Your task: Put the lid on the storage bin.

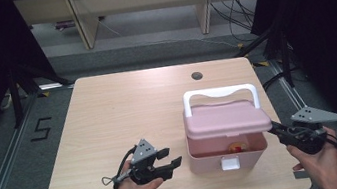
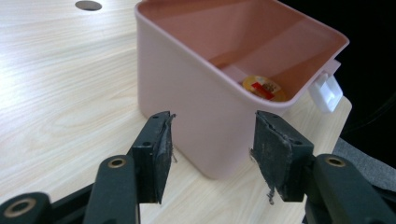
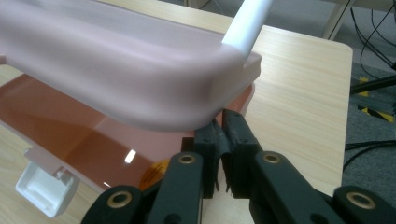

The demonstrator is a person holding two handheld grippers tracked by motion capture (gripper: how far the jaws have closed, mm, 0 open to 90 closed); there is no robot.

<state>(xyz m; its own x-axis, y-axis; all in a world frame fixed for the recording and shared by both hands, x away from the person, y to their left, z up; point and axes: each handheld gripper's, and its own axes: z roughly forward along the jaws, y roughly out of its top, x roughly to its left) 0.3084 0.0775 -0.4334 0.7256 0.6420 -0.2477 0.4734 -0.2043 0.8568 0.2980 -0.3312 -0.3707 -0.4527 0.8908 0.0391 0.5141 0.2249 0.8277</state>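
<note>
A: Where's the pink storage box (image 1: 227, 152)?
B: Four o'clock on the table (image 1: 109, 118), lid (image 1: 226, 119) propped on the right gripper (image 3: 223, 122), jaws pressed together.
A: Risk?
B: The lid could slip off and slam. Left gripper (image 2: 212, 140) waits spread, empty.

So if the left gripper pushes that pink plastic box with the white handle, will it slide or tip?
The pink plastic box probably slides: it looks like thin, rigid plastic, nearly empty, with one small round yellow item inside, so likely light. Its base sits flat on the smooth wooden table. The half-raised pink lid puts weight high, so a high push might tip it.
</note>
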